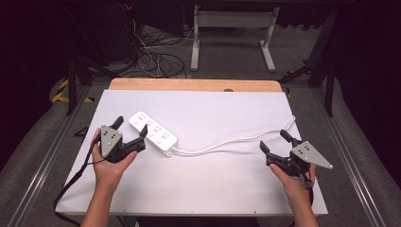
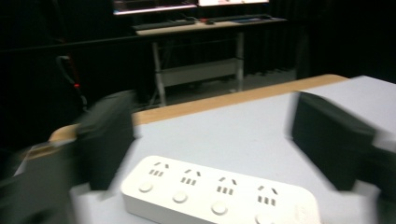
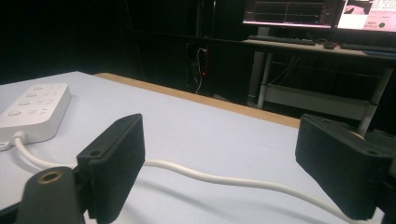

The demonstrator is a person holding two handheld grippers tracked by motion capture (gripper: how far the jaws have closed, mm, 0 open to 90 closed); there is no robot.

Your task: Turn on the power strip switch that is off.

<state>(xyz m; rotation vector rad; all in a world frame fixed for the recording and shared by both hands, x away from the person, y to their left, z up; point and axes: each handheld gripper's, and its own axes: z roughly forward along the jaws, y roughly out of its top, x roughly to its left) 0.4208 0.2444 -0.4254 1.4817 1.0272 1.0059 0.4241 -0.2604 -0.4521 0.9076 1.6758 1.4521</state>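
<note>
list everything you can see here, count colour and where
power strip: 1, white, four sockets with round buttons, left-centre of the table
cable: 1, white, runs from the strip's end across to the table's right edge
table: 1, white top with a wooden strip along the far edge
desk frame: 1, pale grey, on the floor beyond the table
floor cables: a tangle, black and white, far left
left gripper: 1, black, open, beside the strip
right gripper: 1, black, open, fingers either side of the cable
</note>
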